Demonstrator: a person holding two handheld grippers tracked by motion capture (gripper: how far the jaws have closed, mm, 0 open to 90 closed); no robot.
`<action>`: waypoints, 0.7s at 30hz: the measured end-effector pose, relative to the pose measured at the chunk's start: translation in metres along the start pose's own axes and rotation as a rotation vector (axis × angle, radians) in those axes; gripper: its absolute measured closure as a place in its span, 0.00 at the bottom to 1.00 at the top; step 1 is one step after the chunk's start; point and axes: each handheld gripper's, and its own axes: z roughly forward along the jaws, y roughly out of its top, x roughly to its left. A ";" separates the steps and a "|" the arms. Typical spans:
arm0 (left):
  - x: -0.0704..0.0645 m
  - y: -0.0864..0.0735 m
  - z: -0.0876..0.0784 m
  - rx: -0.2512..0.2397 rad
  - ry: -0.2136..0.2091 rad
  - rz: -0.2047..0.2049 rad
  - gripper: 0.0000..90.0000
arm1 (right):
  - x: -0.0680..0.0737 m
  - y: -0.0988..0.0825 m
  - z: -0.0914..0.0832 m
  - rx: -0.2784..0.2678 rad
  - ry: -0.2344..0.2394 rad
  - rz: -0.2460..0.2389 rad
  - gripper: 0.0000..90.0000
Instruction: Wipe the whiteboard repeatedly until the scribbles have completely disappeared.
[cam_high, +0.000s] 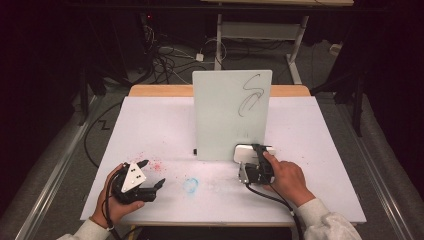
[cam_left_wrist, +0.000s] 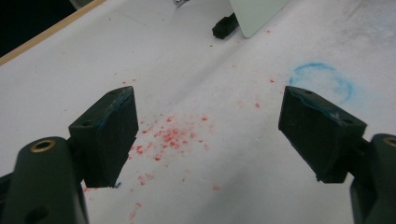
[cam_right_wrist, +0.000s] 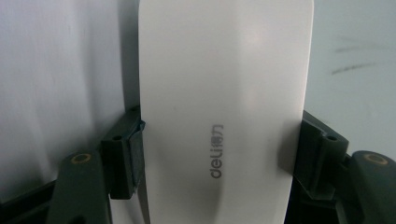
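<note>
Both jaws of your right gripper (cam_high: 256, 159) clamp the white eraser (cam_right_wrist: 224, 102) at the whiteboard (cam_high: 231, 115); your left gripper (cam_high: 151, 176) rests spread wide over the table (cam_high: 150, 125).

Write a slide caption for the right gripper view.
Right gripper clamps a white eraser before the whiteboard.

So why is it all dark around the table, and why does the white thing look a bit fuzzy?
In the high view the light falls on the table and the whiteboard, so the floor behind stays dim. In the right gripper view the eraser sits very close to the camera, so its edges look soft and it has a pale shine near the top. In the left gripper view the red specks look fairly sharp.
</note>
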 end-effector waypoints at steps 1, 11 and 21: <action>0.000 0.000 0.000 -0.001 0.000 -0.001 0.21 | -0.001 0.001 0.000 -0.018 0.002 0.021 0.34; 0.001 -0.001 0.000 0.000 0.001 -0.002 0.21 | -0.031 0.001 -0.003 -0.068 -0.042 0.226 0.34; 0.000 -0.002 -0.001 0.001 0.002 -0.005 0.21 | -0.065 -0.015 -0.009 -0.078 -0.136 0.449 0.34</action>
